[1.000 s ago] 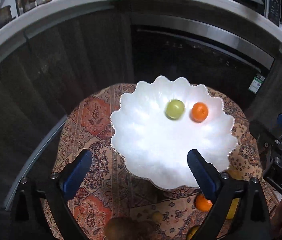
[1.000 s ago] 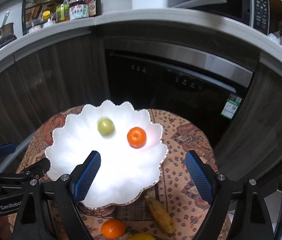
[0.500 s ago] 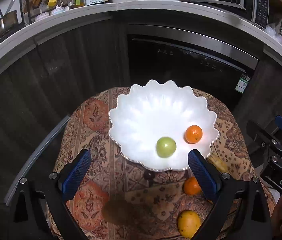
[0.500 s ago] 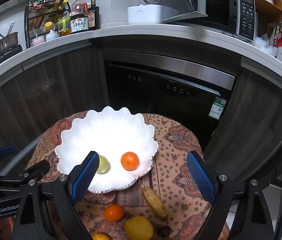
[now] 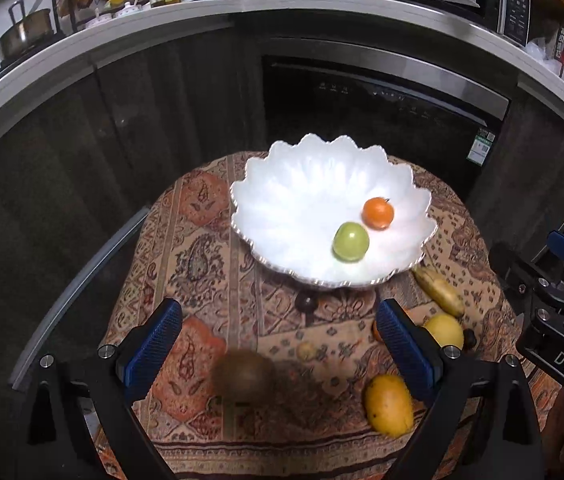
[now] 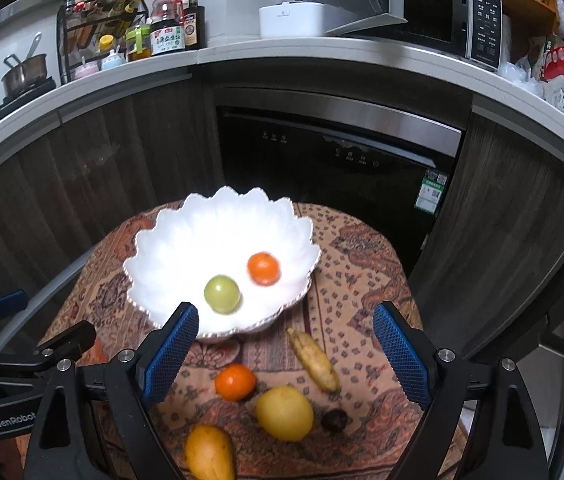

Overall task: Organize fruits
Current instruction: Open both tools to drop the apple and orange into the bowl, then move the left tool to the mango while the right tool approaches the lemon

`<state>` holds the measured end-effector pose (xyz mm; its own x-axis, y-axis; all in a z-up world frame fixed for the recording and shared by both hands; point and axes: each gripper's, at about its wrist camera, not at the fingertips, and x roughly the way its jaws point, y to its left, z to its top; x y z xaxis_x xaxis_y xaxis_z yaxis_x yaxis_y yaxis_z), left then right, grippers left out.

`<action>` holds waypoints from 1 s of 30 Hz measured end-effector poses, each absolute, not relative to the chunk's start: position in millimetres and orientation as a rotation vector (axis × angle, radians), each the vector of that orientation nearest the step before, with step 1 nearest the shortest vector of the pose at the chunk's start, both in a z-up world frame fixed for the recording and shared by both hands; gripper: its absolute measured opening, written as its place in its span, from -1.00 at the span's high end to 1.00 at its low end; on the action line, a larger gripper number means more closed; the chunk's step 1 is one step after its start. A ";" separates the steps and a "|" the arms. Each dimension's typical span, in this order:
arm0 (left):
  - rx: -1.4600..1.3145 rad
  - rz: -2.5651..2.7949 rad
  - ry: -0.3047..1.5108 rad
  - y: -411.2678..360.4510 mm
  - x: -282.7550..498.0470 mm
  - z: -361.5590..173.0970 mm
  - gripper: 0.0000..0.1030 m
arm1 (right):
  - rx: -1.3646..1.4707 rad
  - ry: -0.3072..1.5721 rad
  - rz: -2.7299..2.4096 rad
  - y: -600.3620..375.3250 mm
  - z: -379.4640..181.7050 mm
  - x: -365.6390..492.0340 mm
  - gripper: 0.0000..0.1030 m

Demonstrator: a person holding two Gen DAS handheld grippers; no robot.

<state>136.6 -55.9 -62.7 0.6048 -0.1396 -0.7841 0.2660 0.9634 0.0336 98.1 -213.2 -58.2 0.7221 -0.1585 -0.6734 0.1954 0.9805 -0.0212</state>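
While both tongs hang over the near side of the patterned tablecloth [image 6: 362,256], neither has hold of anything: the left gripper [image 5: 277,344] stands with its blue pads spread wide and only cloth and a blurred brown fruit [image 5: 243,374] between them; the right gripper [image 6: 286,350] is likewise wide open, its pads apart over loose fruit; the white scalloped bowl [image 6: 185,240] sits toward the far side of the table, and inside it a green fruit [image 6: 222,294] lies just beside an orange [image 6: 263,268], the green one nearer; on the cloth near the bowl's near rim, in the right wrist view, lie a second orange [image 6: 235,382], a small banana [image 6: 314,360] to its right, a large yellow round fruit [image 6: 284,413], a small dark fruit [image 6: 334,420] just right of that, and a mango [image 6: 209,454] nearest of all; beyond the table a dark oven front [image 6: 334,160] sits under a pale countertop [image 6: 322,56] crowded with bottles and a microwave [image 6: 450,16]
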 end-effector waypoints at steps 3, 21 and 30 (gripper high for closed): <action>0.163 -0.224 0.901 -50.0 128.5 -70.9 -0.92 | 0.050 0.758 -0.185 -207.2 -67.1 91.4 -0.74; 0.178 -0.268 0.980 -79.1 90.2 -124.1 -0.92 | 0.060 0.871 -0.226 -233.3 -121.3 46.8 -0.74; 0.177 -0.301 1.005 -103.7 82.3 -143.0 -0.92 | 0.091 0.892 -0.260 -257.8 -134.3 33.6 -0.74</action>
